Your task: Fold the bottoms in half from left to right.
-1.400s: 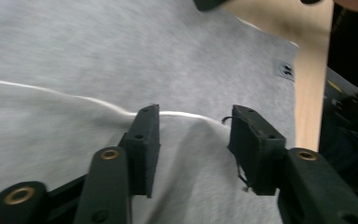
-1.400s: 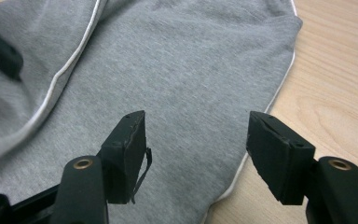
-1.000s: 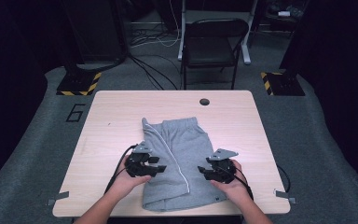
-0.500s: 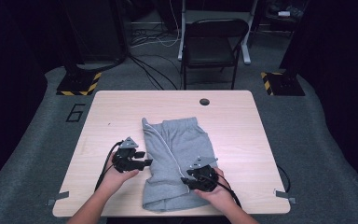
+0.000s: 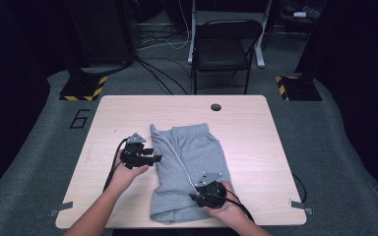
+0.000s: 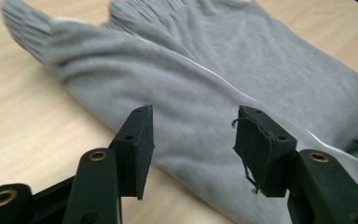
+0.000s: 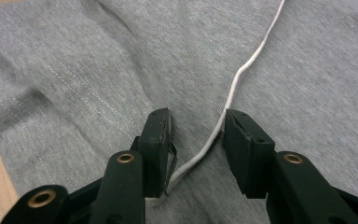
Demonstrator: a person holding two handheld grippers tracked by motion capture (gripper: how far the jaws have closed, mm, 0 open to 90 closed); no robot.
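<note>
Grey shorts half folded, both grippers at work on the light wooden table (image 5: 256,142).

At nine o'clock of the grey shorts (image 5: 187,167), the left gripper (image 5: 153,154) is spread and empty beside their edge. At five o'clock the right gripper (image 5: 195,194) has just been closing, its jaws astride the white drawstring (image 7: 242,70), not yet pinching. The shorts lie doubled lengthwise mid-table; I judge a crosswise fold remains.

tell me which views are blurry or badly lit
High view: the table is evenly lit, the room around it falls to near black. Left gripper view: the shorts go soft and smeared at the far end, top left; the near tool is sharp. Right gripper view: flat, even light, the fabric and white cord crisp, no glare.
</note>
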